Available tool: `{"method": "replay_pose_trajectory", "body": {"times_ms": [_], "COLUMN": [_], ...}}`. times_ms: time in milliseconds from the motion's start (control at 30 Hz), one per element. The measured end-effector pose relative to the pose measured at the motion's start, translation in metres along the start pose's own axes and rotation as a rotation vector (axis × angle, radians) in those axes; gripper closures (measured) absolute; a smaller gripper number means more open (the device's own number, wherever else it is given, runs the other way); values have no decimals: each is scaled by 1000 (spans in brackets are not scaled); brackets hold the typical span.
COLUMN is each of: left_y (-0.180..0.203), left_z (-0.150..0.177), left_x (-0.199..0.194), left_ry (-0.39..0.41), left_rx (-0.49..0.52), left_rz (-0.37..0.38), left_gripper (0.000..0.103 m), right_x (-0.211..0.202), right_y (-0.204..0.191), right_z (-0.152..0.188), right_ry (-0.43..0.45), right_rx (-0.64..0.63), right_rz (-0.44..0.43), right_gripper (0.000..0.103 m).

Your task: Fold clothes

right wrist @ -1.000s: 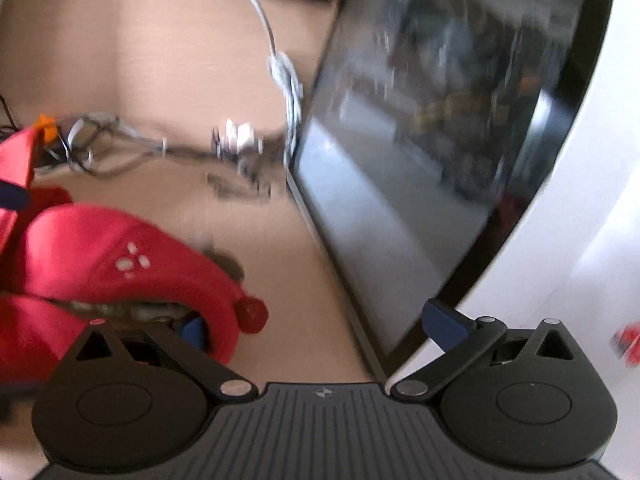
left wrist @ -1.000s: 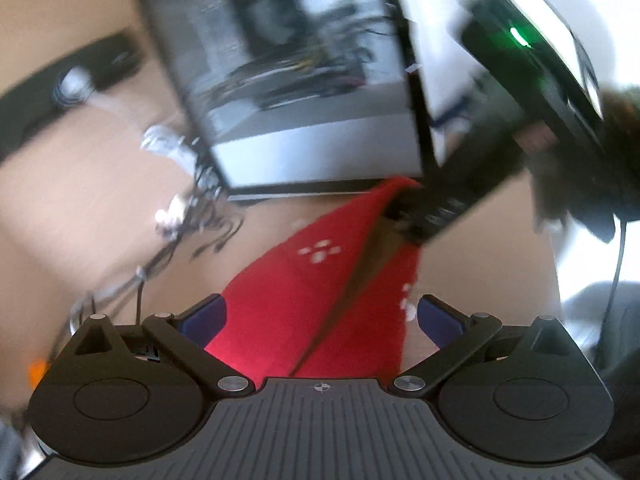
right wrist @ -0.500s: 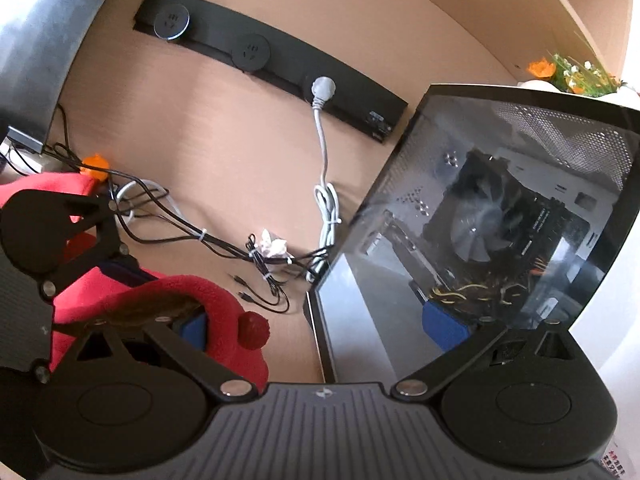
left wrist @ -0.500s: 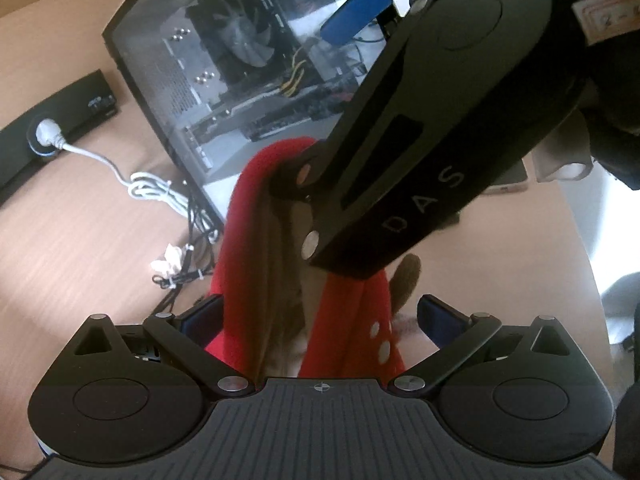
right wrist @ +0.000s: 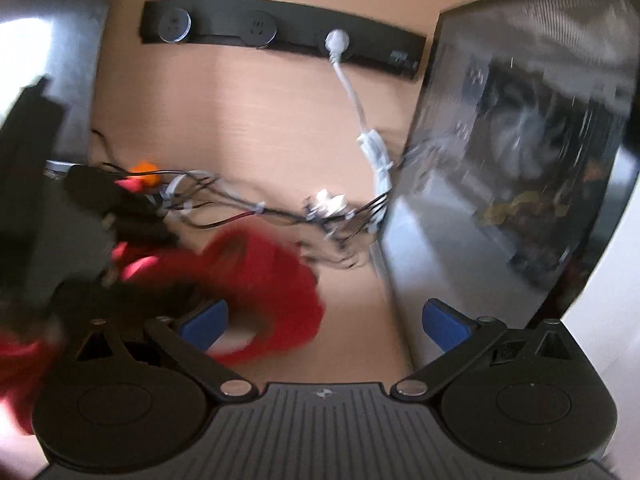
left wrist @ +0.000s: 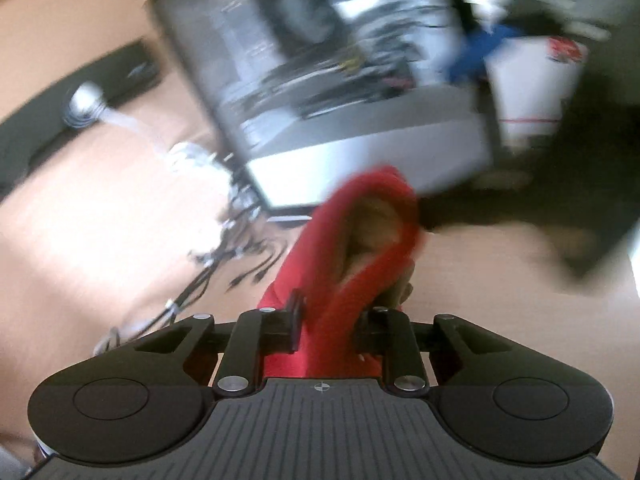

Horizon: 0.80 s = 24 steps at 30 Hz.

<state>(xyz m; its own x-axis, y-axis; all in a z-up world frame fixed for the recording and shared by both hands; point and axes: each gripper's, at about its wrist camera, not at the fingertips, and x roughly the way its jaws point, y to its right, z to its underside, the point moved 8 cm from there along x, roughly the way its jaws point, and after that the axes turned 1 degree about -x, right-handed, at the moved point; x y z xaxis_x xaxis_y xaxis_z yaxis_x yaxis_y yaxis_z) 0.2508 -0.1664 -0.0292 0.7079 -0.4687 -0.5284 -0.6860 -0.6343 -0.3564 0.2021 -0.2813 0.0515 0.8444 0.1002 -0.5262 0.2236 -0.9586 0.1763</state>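
Note:
A red garment [left wrist: 316,264] with a brownish lining hangs over the wooden desk [left wrist: 100,220]. In the left wrist view my left gripper [left wrist: 332,320] is closing its jaws, and the pads press on a fold of the red cloth. The right gripper shows there as a dark blur [left wrist: 560,208] at the upper right, apart from the cloth. In the right wrist view my right gripper [right wrist: 324,320] stands open, its blue pads [right wrist: 204,322] wide apart. The red garment [right wrist: 272,280] bunches beside the left pad and is not gripped. The left gripper's dark body [right wrist: 60,236] shows at the left.
A computer case with a glass side panel [right wrist: 520,160] stands at the right of the desk. A black power strip [right wrist: 280,36] lies at the back with a white cable [right wrist: 372,140] plugged in. Thin black wires [right wrist: 260,212] tangle on the desk behind the garment.
My left jaws have gone from wide open to closed on the red cloth. The right gripper, close in front of the left camera half a second ago, has drawn back to the upper right.

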Motion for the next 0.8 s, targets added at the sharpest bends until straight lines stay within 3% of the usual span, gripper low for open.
{"method": "replay_pose_trajectory", "body": {"times_ms": [100, 233, 333, 400, 500, 633, 733, 800], "left_y": [-28, -52, -55, -58, -73, -104, -127, -132], "left_z": [-8, -10, -16, -18, -13, 8, 45, 72], "left_x": [1, -14, -36, -55, -91, -144, -179, -189], "left_ry": [-9, -11, 7, 28, 60, 82, 43, 13], "left_rx": [-107, -237, -304, -314, -345, -405, -484, -561], "left_rz": [9, 18, 33, 4, -78, -234, -356, -366], "left_gripper": [82, 85, 85, 86, 88, 88, 88, 83], "right_x": [16, 58, 93, 107, 108, 101, 103, 102], "right_y": [3, 6, -9, -18, -35, -76, -132, -149], "right_z": [28, 59, 61, 50, 8, -57, -86, -88], "right_ry": [-114, -218, -257, -242, -126, 24, 40, 48], "right_rx": [129, 404, 538, 587, 569, 385, 191, 108], "right_rz": [-43, -50, -155, -182, -242, -287, -372, -351], "right_gripper": [0, 0, 0, 0, 0, 0, 0, 0]}}
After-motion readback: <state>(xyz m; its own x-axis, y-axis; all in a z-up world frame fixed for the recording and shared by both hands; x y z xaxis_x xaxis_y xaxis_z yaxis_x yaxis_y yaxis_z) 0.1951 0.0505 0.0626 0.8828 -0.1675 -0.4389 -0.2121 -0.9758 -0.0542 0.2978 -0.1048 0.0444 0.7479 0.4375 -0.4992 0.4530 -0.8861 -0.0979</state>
